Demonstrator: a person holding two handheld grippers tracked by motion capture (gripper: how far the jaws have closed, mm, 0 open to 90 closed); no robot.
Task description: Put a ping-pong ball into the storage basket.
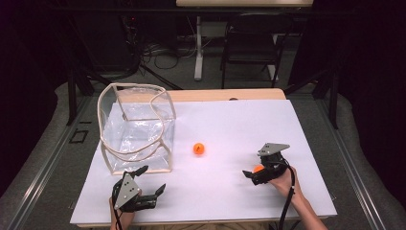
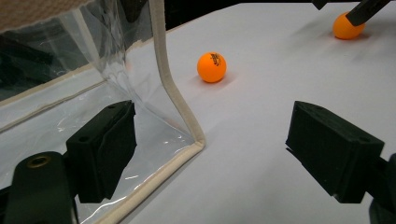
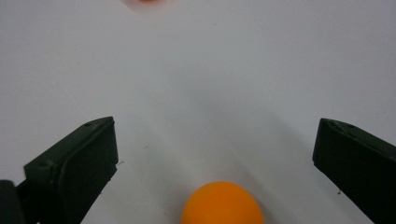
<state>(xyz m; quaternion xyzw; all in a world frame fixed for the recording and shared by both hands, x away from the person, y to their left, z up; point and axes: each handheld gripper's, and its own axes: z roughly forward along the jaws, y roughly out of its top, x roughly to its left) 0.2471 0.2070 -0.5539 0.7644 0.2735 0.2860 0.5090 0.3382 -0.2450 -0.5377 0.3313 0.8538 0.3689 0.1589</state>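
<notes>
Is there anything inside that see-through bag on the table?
The clear bag looks empty: through its walls only the white sheet shows. Both orange balls lie outside it. Glare and creases blur its far corners.

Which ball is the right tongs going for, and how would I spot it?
Start at the white table and find the clear bag at its left. Two orange balls lie to the right of it. The one meant is the ball near the right front, between the open jaws of the right tongs; the other ball sits alone mid-table.
</notes>
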